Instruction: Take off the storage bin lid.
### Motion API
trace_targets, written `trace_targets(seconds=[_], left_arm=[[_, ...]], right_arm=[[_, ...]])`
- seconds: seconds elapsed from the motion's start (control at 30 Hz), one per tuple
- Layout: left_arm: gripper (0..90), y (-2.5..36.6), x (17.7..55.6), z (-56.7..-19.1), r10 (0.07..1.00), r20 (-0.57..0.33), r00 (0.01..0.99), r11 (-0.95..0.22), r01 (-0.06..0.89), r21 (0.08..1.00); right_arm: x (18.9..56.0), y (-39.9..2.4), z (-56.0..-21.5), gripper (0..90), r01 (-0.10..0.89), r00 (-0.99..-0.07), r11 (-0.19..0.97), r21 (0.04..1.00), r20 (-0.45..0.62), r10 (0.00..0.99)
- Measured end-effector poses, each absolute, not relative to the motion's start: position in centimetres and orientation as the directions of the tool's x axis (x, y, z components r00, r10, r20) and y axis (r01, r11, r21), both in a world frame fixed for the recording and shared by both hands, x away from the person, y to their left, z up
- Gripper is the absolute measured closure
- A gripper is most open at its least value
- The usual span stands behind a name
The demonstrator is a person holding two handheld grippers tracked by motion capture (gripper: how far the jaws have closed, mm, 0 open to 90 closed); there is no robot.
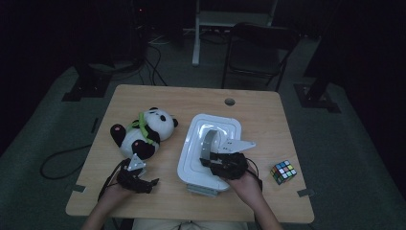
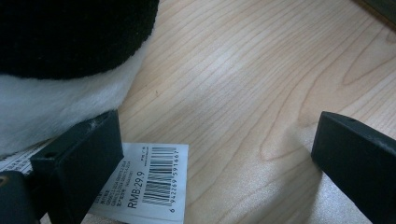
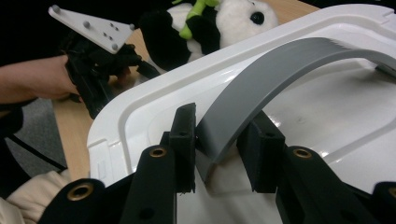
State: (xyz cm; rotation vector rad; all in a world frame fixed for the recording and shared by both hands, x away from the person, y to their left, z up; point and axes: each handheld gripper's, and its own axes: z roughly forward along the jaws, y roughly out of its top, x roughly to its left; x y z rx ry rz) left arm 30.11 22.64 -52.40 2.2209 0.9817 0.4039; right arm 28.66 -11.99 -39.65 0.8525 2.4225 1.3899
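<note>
A white plastic bin lid [image 1: 190, 148] [image 3: 135, 105] lies on the wooden table [image 1: 258, 120], with a grey arched handle [image 1: 209, 141] [image 3: 285, 58] along its middle. My right gripper [image 1: 210, 157] [image 3: 223, 117] is shut on the near end of that handle, one black jaw pressed on each side. A plush panda [image 1: 143, 132] [image 3: 212, 21] lies on its back to the left of the lid. My left gripper [image 1: 143, 184] [image 2: 219, 126] stands open low over the table, right beside the panda's white fur [image 2: 56, 102]. The panda's barcode tag [image 2: 154, 182] lies flat by its left jaw.
A Rubik's cube [image 1: 283, 171] sits near the table's right front corner. A cable hole [image 1: 230, 101] is at the back edge. A dark chair [image 1: 258, 48] stands behind the table. In the right gripper view, the left gripper [image 3: 98, 60] is held by a hand beyond the lid.
</note>
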Motion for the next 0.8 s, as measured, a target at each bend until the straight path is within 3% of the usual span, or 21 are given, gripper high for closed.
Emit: trace_targets(seconds=[0.23,0.8], left_arm=[[2.6,22.6,30.1,-52.4,0.746,0.011,0.666,-0.49,0.536,0.687],[2.6,22.6,30.1,-52.4,0.744,0.011,0.668,-0.492,0.537,0.686]], right_arm=[[28.1,-12.5,-38.1,67.9,0.348,-0.816,0.356,0.867,0.094,0.57],[30.9,-15.7,-35.1,68.0,0.306,-0.728,0.295,0.905,0.022,0.686]])
